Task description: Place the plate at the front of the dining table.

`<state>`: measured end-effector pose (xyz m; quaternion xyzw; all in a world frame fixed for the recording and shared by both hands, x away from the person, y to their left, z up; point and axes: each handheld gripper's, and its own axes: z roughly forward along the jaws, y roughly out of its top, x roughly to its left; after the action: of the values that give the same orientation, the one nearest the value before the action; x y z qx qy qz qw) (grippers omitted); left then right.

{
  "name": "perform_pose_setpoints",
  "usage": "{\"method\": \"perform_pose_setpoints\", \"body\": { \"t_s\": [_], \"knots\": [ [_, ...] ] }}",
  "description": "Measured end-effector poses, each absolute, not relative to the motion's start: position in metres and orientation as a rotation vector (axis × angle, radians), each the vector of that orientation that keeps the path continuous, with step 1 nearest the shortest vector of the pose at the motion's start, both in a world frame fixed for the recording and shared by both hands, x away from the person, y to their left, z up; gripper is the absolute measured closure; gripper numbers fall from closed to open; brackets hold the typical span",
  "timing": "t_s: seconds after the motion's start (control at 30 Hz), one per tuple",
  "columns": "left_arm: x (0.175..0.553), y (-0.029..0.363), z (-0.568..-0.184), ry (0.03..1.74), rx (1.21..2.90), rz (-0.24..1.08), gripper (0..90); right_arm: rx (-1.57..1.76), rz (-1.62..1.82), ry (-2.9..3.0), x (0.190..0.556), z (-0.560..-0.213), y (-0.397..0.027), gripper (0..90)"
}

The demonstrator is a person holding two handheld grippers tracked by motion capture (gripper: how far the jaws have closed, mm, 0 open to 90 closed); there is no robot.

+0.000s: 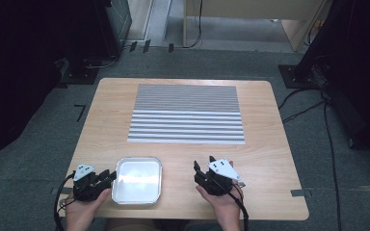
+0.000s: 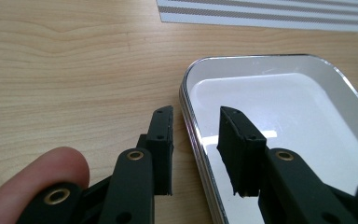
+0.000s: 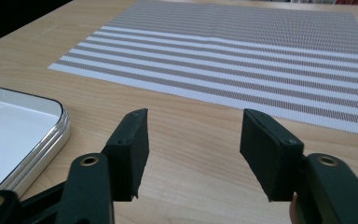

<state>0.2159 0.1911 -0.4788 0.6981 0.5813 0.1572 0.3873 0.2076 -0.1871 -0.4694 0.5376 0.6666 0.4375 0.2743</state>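
Note:
A shallow, empty metal tray (image 1: 138, 159) with a white inside lies near the front edge of the wooden table (image 1: 108, 110). My left gripper (image 1: 111, 174) is at the tray's left side. In the left gripper view it (image 2: 196, 116) is open and straddles the tray's rim (image 2: 261, 57), one jaw outside on the wood and one over the tray's inside, neither pressing on it. My right gripper (image 1: 204, 162) stands to the right of the tray, open wide (image 3: 195, 121) with nothing between its jaws. The tray's corner (image 3: 60, 126) lies to its left.
A grey-and-white striped placemat (image 1: 186, 113) covers the middle and far part of the table; it lies beyond the tray (image 2: 270, 11) and ahead of the right gripper (image 3: 242, 46). Bare wood runs along both sides of the mat. Cables lie on the floor at the right.

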Motion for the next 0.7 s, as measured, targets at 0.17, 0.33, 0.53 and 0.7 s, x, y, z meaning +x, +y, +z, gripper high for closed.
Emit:
{"method": "perform_pose_setpoints", "body": {
  "t_s": [0.17,0.33,0.53,0.7],
  "knots": [
    [0.217,0.196,-0.479,1.493,1.756,0.381,66.7,1.471,1.243,1.765,0.209,-0.469,-0.178,45.0],
    [0.217,0.196,-0.479,1.491,1.754,0.368,66.8,1.488,1.278,1.772,0.209,-0.468,-0.165,44.8],
    [0.216,0.194,-0.479,1.485,1.761,0.378,67.1,1.525,1.244,1.844,0.211,-0.467,-0.15,45.6],
    [0.216,0.196,-0.479,1.489,1.748,0.38,67.5,1.556,1.261,1.921,0.214,-0.468,-0.133,54.1]
  ]
}}
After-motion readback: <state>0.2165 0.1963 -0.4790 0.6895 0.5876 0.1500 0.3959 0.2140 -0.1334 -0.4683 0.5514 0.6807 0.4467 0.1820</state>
